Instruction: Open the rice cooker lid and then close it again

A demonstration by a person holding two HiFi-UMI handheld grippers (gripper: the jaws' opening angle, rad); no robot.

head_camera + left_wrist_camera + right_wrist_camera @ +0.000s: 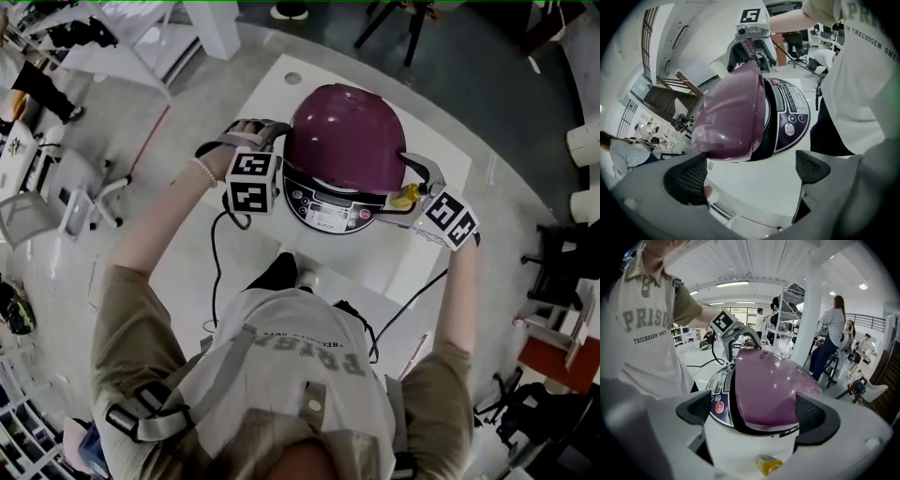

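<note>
A rice cooker stands on a white table [427, 141]. Its domed purple lid [343, 139] is down over a white body with a dark control panel [323, 204]. My left gripper [270, 136] is at the cooker's left side, wide open, with nothing between its pads [689, 180]. From it the lid [733, 117] and panel [790, 112] lie just ahead. My right gripper [414, 183] is at the cooker's right side, open, its pads [813, 413] framing the lid [771, 385] and a yellow tab [768, 464] on the white body. I cannot tell whether it touches.
A black cable [216, 253] runs off the table's near edge towards me. A second white surface [323, 291] lies between me and the cooker. Chairs [75, 192] stand on the floor at left and shelving [562, 337] at right. Other people [832, 341] stand farther off.
</note>
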